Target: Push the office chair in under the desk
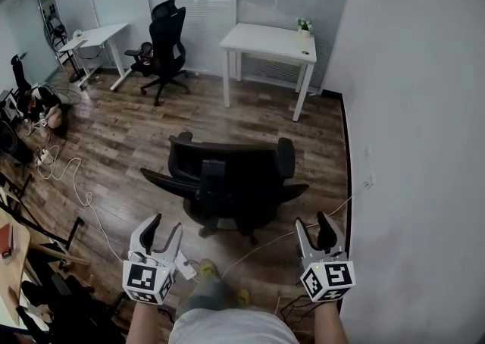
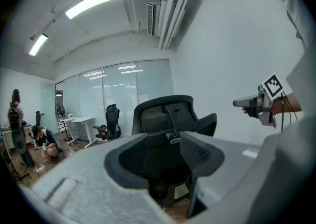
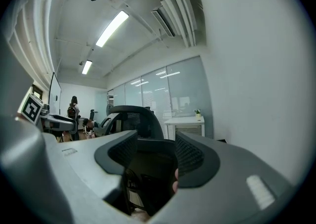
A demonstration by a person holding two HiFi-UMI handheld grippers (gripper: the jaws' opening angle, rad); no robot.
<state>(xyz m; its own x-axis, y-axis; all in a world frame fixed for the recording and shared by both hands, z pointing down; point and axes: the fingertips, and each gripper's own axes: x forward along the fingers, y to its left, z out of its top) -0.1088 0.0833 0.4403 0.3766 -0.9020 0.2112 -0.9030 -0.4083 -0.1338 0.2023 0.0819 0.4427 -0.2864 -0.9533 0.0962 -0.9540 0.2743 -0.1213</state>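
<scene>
A black office chair stands on the wooden floor just ahead of me, its backrest turned toward me. The white desk stands farther off against the glass wall, apart from the chair. My left gripper is open and empty, a little short of the chair's left side. To the right, my right gripper is also open and empty, near the chair's right armrest. In the left gripper view the chair fills the gap between the jaws. The right gripper view shows the chair and the desk behind it.
A second black chair and another white desk stand at the far left. Cables trail across the floor at left and under the chair. A white wall runs close along the right. A small plant sits on the desk.
</scene>
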